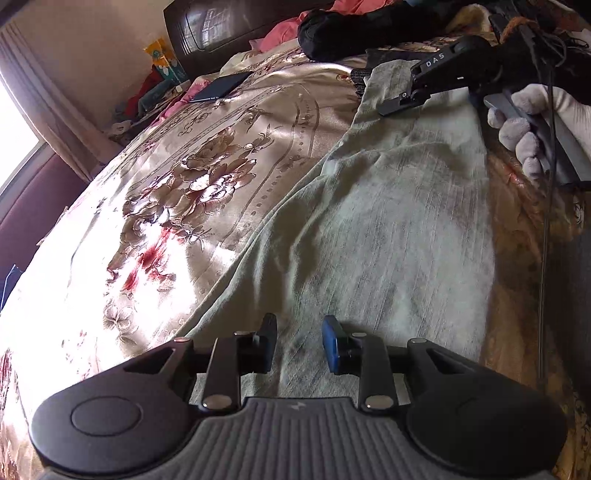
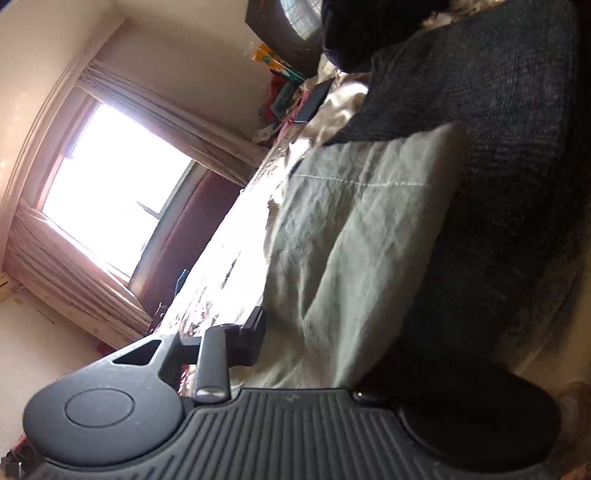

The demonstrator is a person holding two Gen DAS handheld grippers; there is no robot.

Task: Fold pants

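Pants point(image 1: 369, 229) lie on bed point(image 1: 166, 206). Left hand-held gripper point(image 1: 299, 343): jaws apart, empty. Right hand-held gripper point(image 1: 400, 101): closed on pants.

A bed under a shiny cream satin floral cover point(image 1: 192, 192) fills the room. A dark brown glossy headboard point(image 1: 221, 26) stands against cream walls point(image 2: 177, 66). Harsh daylight pours through a window point(image 2: 107, 188) framed by beige pleated curtains point(image 2: 173, 122).

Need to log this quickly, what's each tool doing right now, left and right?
Left tool: open, over the pants, gripping nothing.
Right tool: down at the pants' far end; grip cannot be told.
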